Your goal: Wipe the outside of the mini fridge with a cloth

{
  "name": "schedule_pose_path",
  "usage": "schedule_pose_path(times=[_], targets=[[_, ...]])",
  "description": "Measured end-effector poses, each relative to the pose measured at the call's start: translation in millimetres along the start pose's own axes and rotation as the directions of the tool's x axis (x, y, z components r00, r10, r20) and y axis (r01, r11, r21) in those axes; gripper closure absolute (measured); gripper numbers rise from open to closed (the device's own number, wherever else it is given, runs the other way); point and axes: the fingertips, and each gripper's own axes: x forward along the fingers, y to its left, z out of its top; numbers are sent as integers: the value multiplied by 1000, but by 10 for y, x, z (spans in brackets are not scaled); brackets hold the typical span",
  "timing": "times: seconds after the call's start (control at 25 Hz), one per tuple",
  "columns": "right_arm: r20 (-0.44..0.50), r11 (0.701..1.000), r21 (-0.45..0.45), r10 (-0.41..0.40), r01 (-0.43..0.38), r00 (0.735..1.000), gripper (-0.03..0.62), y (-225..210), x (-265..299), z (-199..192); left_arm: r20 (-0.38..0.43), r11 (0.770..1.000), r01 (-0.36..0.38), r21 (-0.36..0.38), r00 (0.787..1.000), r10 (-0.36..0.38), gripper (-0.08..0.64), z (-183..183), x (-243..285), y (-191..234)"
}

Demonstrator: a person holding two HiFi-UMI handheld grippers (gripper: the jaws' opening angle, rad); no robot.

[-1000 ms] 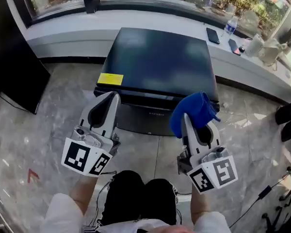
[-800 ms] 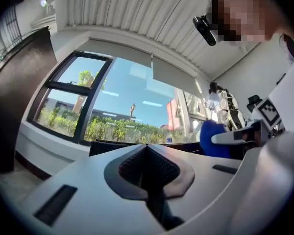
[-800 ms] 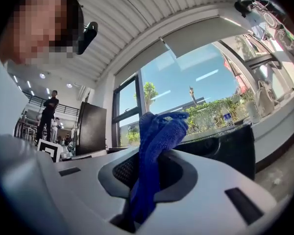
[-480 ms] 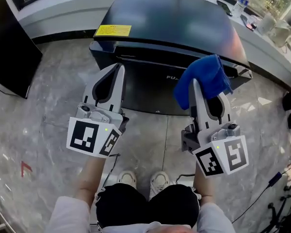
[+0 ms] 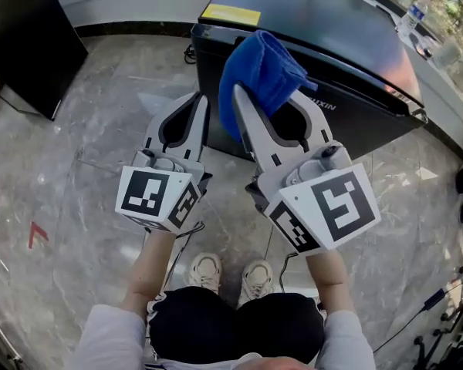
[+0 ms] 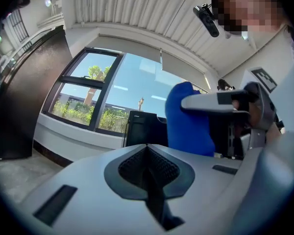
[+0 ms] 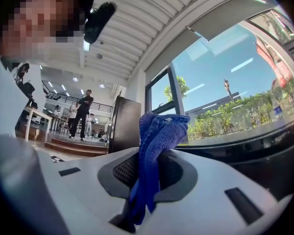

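Right gripper (image 5: 272, 106), one cloth (image 5: 262, 68), perhaps higher.

The fridge (image 5: 316, 45) stands on the floor (image 5: 77, 168). Before it are the left tool (image 5: 200, 100) and, rightward, the right tool (image 5: 241, 99) bearing the cloth (image 5: 262, 72).

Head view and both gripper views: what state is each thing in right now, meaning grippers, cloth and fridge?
left gripper: shut, nothing between its jaws.
right gripper: shut on the blue cloth.
blue cloth: bunched up, pinched at the jaw tips, in front of the fridge's top front edge; contact with it cannot be told.
mini fridge: upright on the floor, door closed.
yellow sticker: flat on the fridge top, near a corner.
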Motion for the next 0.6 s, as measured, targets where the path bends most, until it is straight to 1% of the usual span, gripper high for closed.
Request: schedule_pose_path(times=[0.08, 0.16, 0.28, 0.36, 0.44, 0.6], targets=[[-9, 1000, -26, 12, -13, 1000, 511, 68, 237, -20, -19, 1000, -25, 8, 1000, 25, 555, -49, -83, 92], [-30, 999, -49, 5, -6, 1000, 511, 101, 431, -81, -25, 999, -48, 10, 999, 48, 555, -75, -144, 185], [-67, 998, -55, 6, -10, 998, 511, 165, 644, -229, -35, 997, -71, -4, 997, 71, 555, -137, -212, 309], [-84, 998, -61, 3, -8, 996, 511, 174, 748, -337, -42, 997, -76, -16, 996, 76, 555, -195, -236, 349], [-94, 997, -72, -18, 12, 995, 511, 119, 793, -408, -50, 997, -75, -28, 996, 74, 555, -252, -234, 343], [-82, 995, -84, -61, 54, 995, 511, -48, 725, -402, -70, 998, -57, -28, 996, 55, 555, -356, -163, 253]])
